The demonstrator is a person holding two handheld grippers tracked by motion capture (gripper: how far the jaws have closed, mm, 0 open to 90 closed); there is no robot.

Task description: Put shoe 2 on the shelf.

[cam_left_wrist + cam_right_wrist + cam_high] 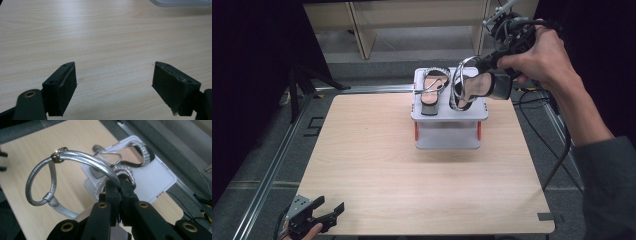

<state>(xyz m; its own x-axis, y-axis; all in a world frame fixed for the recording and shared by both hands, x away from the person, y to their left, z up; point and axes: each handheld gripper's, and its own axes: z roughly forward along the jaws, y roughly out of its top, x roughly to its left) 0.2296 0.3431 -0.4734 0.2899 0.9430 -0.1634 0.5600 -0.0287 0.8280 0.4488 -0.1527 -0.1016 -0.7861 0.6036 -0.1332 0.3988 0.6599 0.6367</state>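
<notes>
Two silver sandals are in play: one sandal (432, 90) lies flat on the grey two-tier stand (450, 114), and the lifted sandal (472, 85) hangs from the right gripper (492, 65), raised above the stand's top shelf. In the right gripper view the black jaws are clenched tight on a silver strap (90, 161), which hides where the pads bite; the strap arcs away up and leftward from the tips to a small metal buckle (58, 152) and a looped ankle band, while the sole below is mostly cut off behind the jaws. Straps look like smooth metallic leather, the front bands ribbed and glittery. Much of the right gripper's body is covered by the person's hand in the high view. Resting low at the near table (377, 170) edge, the left gripper (329, 212) is released, its rubbery, wedge-shaped pads (63, 87) wide apart over bare pale wood grain.
</notes>
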